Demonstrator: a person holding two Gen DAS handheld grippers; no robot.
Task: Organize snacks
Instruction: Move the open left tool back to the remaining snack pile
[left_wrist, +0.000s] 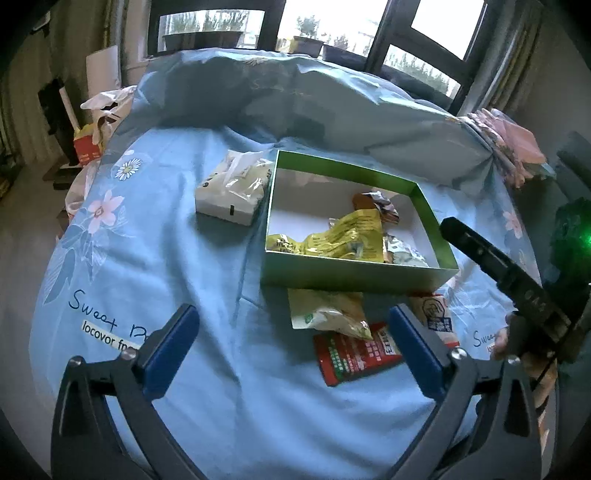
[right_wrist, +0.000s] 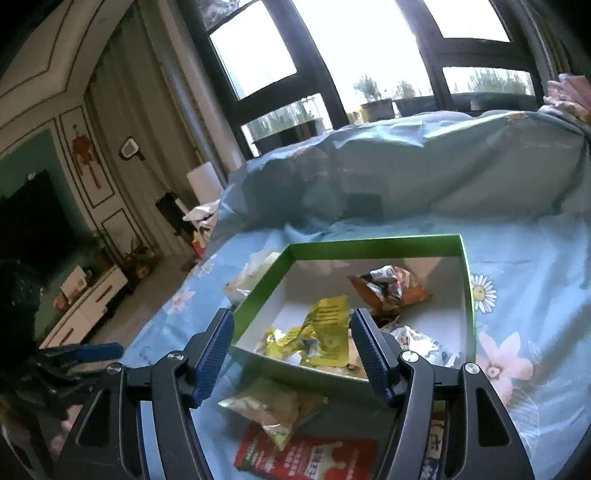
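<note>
Surface: a bed under a light blue sheet (left_wrist: 207, 258) printed with daisies and pink flowers; the script "Sweet" and, below it, a white strip reading "locovor" show at 8 o'clock in the left wrist view.
Box: a green-walled, white-floored cardboard box (left_wrist: 354, 275) lies open on the sheet at the centre of both views.
In the box: a crumpled yellow snack packet (left_wrist: 332, 236), an orange-brown packet (right_wrist: 391, 288) toward 1 o'clock, and a pale wrapper (left_wrist: 404, 253) in the near right corner; their print is too small to read.
Outside the box: a yellow-green snack bag (left_wrist: 328, 312) lies just before the near wall, overlapping a red packet (left_wrist: 354, 354) with white Chinese characters that are not legible; a white packet (left_wrist: 434, 314) with a round black emblem lies at 4 o'clock.
Tissue pack: a white soft pack (left_wrist: 231, 192) lies just beside the box's left wall, at 10 o'clock.
Left tool (left_wrist: 291, 350): jaws spread wide, nothing between them, above the sheet near the red packet.
Right tool (right_wrist: 291, 354): jaws apart, gripping nothing, over the box's near wall.
</note>
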